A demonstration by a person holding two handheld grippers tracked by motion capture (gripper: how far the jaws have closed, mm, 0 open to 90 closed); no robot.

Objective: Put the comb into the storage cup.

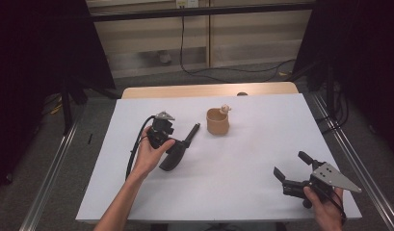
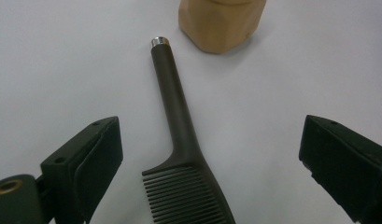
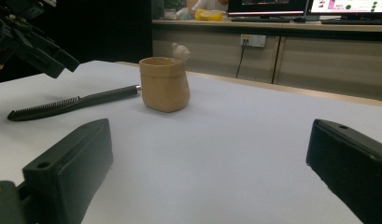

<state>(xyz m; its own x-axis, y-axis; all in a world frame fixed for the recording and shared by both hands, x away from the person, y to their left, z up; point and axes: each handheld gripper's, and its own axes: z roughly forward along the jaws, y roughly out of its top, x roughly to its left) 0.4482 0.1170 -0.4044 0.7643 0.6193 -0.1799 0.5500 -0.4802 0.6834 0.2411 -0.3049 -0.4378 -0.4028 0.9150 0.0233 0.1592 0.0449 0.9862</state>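
Comb (image 2: 181,154) lies flat on the white table (image 1: 242,192), its handle tip pointing at the tan cup (image 1: 217,122) and stopping just short of it, the toothed end toward the person. The left gripper (image 2: 209,158) hangs right above it with its jaws spread wide, one on each side of the comb where the handle meets the teeth, neither touching. The likeliest trouble is the grip itself — the comb is thin and lies flush on the table, so jaws closing too high would skate over it, and jaws closing on the tapered neck could squeeze it out sideways or make it pivot. Any push along its length would drive the metal-capped tip into the cup, which looks light enough to slide or tip. The right gripper (image 1: 293,169), also spread and holding nothing, sits well apart near the table's near right corner — too far to steady the cup.
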